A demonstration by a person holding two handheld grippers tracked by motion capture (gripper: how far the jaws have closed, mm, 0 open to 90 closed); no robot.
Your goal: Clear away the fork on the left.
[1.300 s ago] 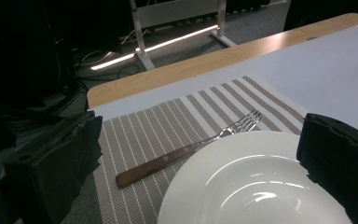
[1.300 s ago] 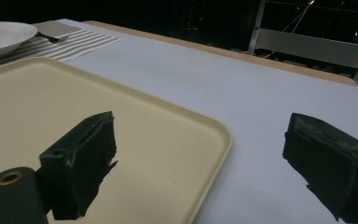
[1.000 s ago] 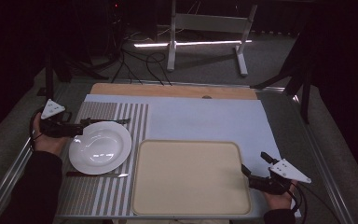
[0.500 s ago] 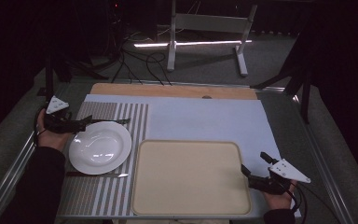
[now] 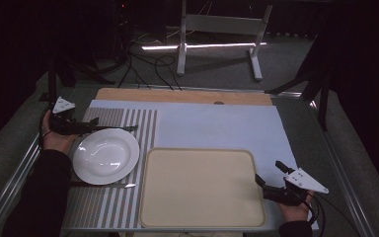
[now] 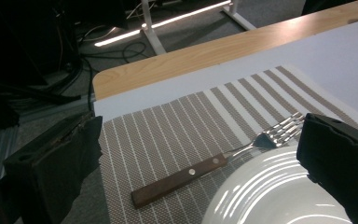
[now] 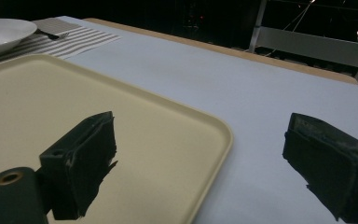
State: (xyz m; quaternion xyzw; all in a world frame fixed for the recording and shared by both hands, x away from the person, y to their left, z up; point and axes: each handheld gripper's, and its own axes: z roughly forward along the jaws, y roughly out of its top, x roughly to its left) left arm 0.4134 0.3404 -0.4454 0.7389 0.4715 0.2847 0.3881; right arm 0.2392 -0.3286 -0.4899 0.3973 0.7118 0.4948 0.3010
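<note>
While the left gripper (image 5: 106,129) hovers over the far left part of the table (image 5: 217,123), its jaws stand spread wide with nothing between them, one on each side of the fork (image 6: 223,161). The fork lies on the striped mat (image 5: 111,118), just beyond the far rim of the plate (image 5: 106,156); in the left gripper view its wooden handle points toward the mat's left edge and its tines reach the plate's rim, though whether they touch it cannot be told. The plate is white and sits on the mat near the table's left edge. At the plate's near side a knife (image 5: 103,185) lies on the mat, parallel to the table's front edge.

Just right of the mat rests the tray (image 5: 202,187), cream and bare, filling the middle of the table's front half. Beyond it the pale blue cloth (image 5: 217,123) runs to the wooden strip (image 5: 177,95) along the far edge.

At the front right corner the right gripper (image 5: 271,178) is held low, beside the tray's right rim. Its jaws are spread too, holding nothing; in the right gripper view one stands over the tray's corner (image 7: 214,126) and the other over the cloth.
</note>
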